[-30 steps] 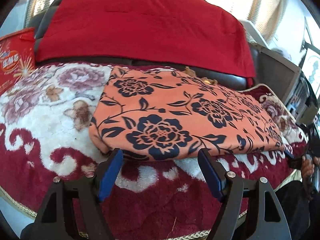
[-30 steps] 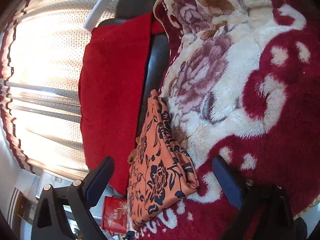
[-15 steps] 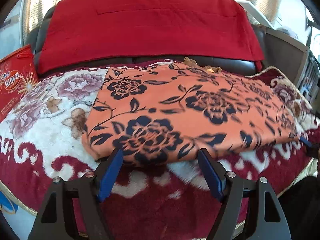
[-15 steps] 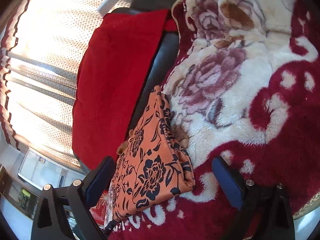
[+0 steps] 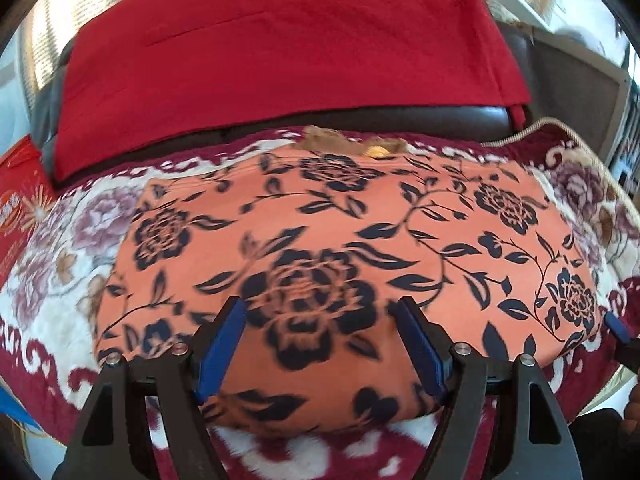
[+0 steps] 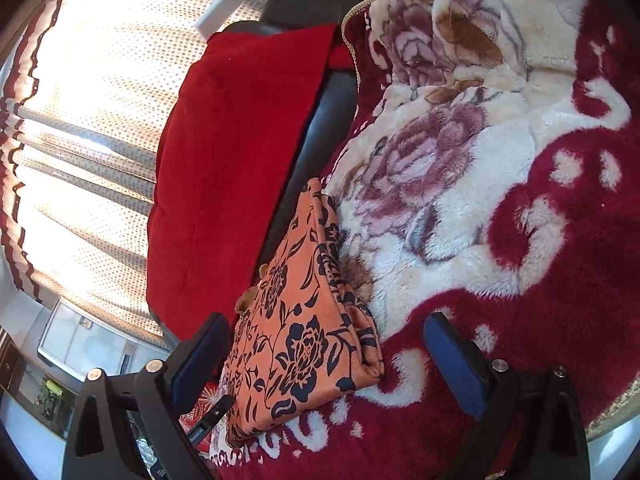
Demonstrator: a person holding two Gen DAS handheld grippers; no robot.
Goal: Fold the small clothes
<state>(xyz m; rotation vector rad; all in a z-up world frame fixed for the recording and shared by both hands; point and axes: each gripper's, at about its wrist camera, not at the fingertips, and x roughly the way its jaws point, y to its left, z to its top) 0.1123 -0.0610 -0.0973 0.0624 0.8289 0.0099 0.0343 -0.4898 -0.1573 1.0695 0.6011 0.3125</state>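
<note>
In the left wrist view, the orange garment (image 5: 340, 248), printed with dark blue flowers, is seen lying folded on a plush floral blanket (image 5: 48, 264) of red, white and mauve. The left gripper (image 5: 320, 344) is held over the garment's near edge with its blue-padded fingers (image 5: 222, 344) spread apart and nothing pinched between them; whether the pads touch the fabric cannot be told, since the near part is blurred. A small brown item (image 5: 344, 144) is seen at the garment's far edge, too unclear to be named. Behind it a dark sofa back (image 5: 400, 116) is draped with a red cloth (image 5: 280, 40), and a red box (image 5: 20, 208) is glimpsed at the left margin. At the far right edge the tip of the right gripper (image 5: 618, 330) is seen near the garment's right corner. In the right wrist view, the garment (image 6: 304, 328) is seen edge-on, its stacked layers shown at the corner nearest the camera, resting on the blanket (image 6: 500, 160). The right gripper (image 6: 328, 360) is held with its fingers (image 6: 452, 364) wide apart, the garment's corner lying between them and not gripped. The red cloth (image 6: 232, 152) and a dotted curtain (image 6: 92, 120) are seen beyond.
</note>
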